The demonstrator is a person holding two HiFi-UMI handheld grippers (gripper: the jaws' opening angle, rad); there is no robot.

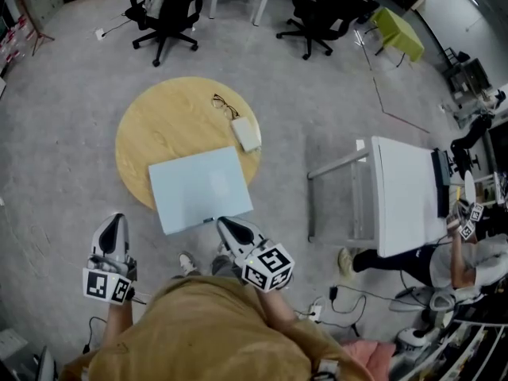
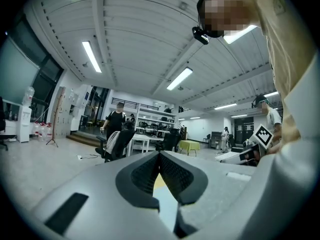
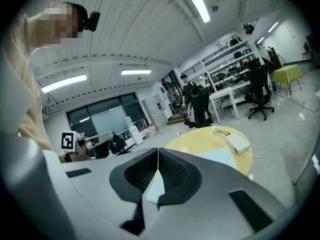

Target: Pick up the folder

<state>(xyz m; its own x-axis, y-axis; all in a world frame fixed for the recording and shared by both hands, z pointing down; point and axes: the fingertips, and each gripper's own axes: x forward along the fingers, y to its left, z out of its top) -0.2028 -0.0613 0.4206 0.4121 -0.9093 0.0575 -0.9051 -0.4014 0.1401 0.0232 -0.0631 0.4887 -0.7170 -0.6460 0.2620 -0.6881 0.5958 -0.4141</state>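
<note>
Big open office with a grey floor (image 1: 55, 133). In the head view there are a couple of black office chairs (image 1: 165, 10) up at 12 o'clock, and a white table (image 1: 405, 193) off at 3 o'clock with another person (image 1: 468, 264) beside it. Smack in the middle is a round yellow desk (image 1: 151, 125). The folder (image 1: 200, 187) lies flat on it, pale blue and closed, on the 6 o'clock side of the top, with its near edge and both near corners hanging out past the rim. Also on the desk are a pair of glasses (image 1: 225, 105) around 1 o'clock and a small white box (image 1: 247, 133) at roughly 3 o'clock. The box sits right by the folder's far right corner, but I can't tell if they actually touch. The right tongs (image 1: 225, 222) are at the folder's near edge, tip just beside a little dark tab there, and whether there's contact I can't tell from above. The right gripper view shows those jaws pressed together at the tips with nothing pinched, and the folder and desk lie out beyond them. The left tongs (image 1: 115, 219) hang over bare floor at about 8 o'clock from the desk, well apart from the folder. The left gripper view has those jaws closed tip to tip too and empty, with a sliver of yellow and pale blue showing through the gap lower down.
</note>
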